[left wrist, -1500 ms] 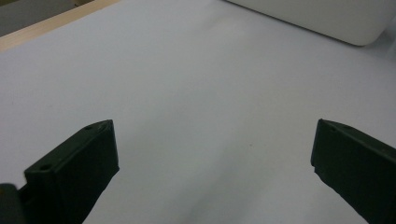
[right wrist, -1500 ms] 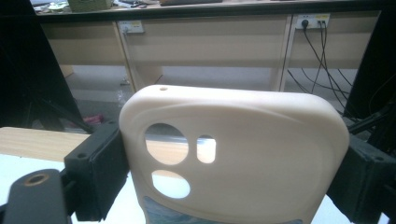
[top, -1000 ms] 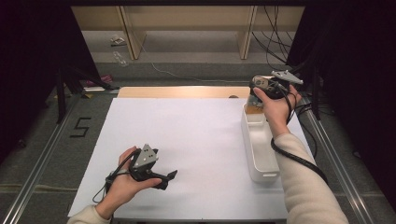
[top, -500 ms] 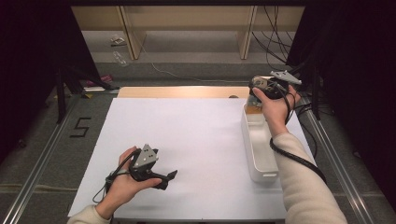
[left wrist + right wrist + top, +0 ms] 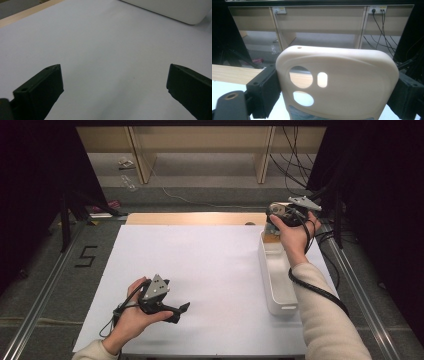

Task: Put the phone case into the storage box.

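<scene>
A white sheet covers the surface (image 5: 210, 270), with a strip of bare wood along its far edge. Around it lie grey floor, metal rails, a "5" marked at the left, and dark curtains on both sides. Beyond stand pale wooden cabinets with cables hanging at the right.

A long white tray (image 5: 275, 280) lies along the sheet's right side. Over its far end the right tool (image 5: 286, 215) is lifted in the person's hand. The right gripper view shows what the high view leaves too small to tell: a cream phone case (image 5: 337, 82), upright with its camera cut-outs at the left, clamped by its two side edges between the black jaws, well above the surface, facing the cabinets.

The left tool (image 5: 176, 311) rests low at the sheet's near left, pointing right. In the left gripper view its jaws stand wide apart with bare sheet between them, grasping nothing, and a corner of the tray (image 5: 175, 11) shows far ahead.
</scene>
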Motion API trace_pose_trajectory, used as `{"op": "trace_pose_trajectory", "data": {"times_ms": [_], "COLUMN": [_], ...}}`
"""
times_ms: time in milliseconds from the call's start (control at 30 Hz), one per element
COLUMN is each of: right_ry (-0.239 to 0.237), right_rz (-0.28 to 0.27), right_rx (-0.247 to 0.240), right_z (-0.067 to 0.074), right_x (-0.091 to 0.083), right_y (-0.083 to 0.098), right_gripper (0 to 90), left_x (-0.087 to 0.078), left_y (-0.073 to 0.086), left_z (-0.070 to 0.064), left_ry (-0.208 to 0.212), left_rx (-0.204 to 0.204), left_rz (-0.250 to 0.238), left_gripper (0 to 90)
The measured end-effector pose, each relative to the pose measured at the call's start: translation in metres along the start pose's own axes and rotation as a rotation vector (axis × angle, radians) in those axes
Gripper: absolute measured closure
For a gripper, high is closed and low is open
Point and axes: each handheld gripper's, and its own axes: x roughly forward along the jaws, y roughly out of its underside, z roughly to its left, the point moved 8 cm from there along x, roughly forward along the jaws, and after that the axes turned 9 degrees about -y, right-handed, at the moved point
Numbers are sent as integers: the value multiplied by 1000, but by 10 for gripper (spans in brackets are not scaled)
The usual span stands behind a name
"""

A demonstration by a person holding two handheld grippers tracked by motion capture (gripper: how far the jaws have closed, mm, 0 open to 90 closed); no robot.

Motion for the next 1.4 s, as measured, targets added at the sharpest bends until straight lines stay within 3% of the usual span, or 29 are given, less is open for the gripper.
{"op": "trace_pose_trajectory", "data": {"times_ms": [1400], "right_ry": [-6], "right_rz": [59], "right_rx": [0], "right_z": [-1], "right_x": [11], "right_y": [24], "right_gripper": [122], "left_x": [0], "left_y": [0], "left_z": [0], "left_ry": [2], "left_rx": [2], "left_rz": [3], "left_gripper": [2]}}
